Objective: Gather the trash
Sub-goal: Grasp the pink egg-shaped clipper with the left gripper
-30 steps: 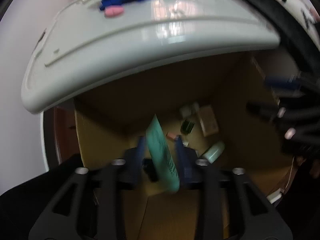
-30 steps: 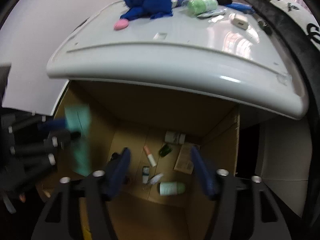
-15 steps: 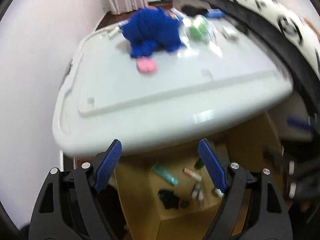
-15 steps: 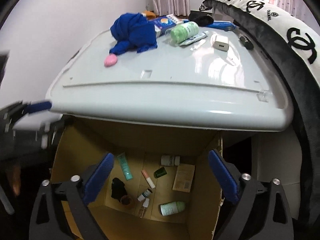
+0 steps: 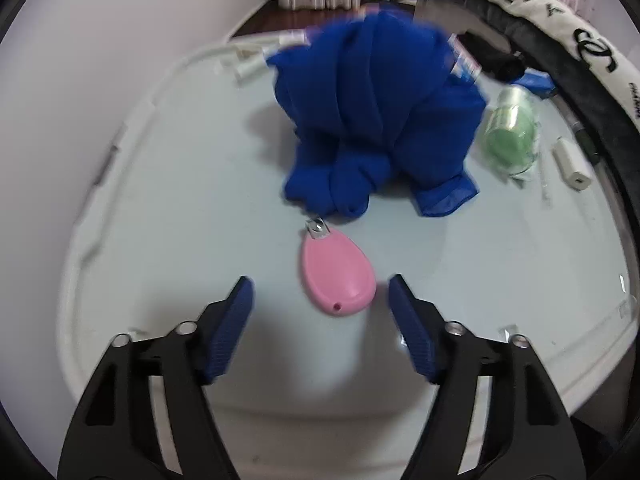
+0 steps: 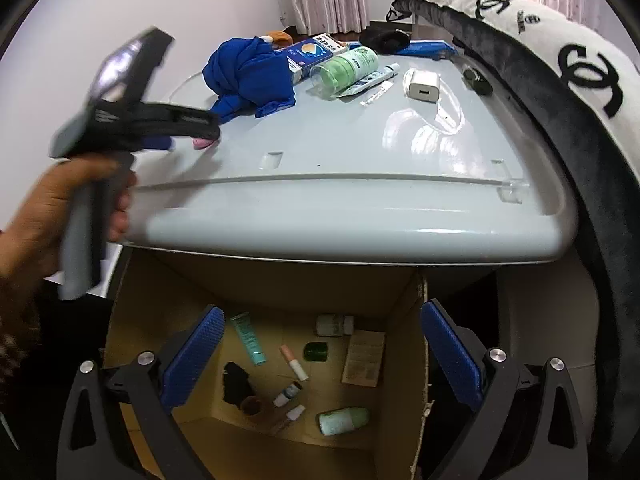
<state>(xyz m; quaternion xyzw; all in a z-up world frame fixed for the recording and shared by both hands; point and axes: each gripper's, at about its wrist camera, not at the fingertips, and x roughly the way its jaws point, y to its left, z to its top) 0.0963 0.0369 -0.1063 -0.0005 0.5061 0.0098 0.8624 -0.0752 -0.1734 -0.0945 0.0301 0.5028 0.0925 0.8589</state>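
Both grippers wide apart and empty: left over the pale lid, right above the cardboard box.

The left gripper (image 5: 320,292) has its ribbed blue pads (image 5: 230,330) spread wide, holding nothing; a smooth pink teardrop-shaped item (image 5: 338,276) with a small metal end lies on the glossy grey-white plastic lid (image 5: 180,220) between and just ahead of the tips, untouched. Behind it sits a bunched blue cloth (image 5: 376,120), with a green translucent bottle (image 5: 510,134) and a white charger block (image 5: 570,162) to its right. The right gripper (image 6: 318,356) is equally splayed and empty, pointing down into an open brown cardboard box (image 6: 404,420) that holds a teal tube (image 6: 249,338), a pale green bottle (image 6: 344,420), a dark green jar (image 6: 315,351) and other small items. In the right wrist view the person's hand (image 6: 48,208) grips the left tool's grey handle, reaching level across the lid.
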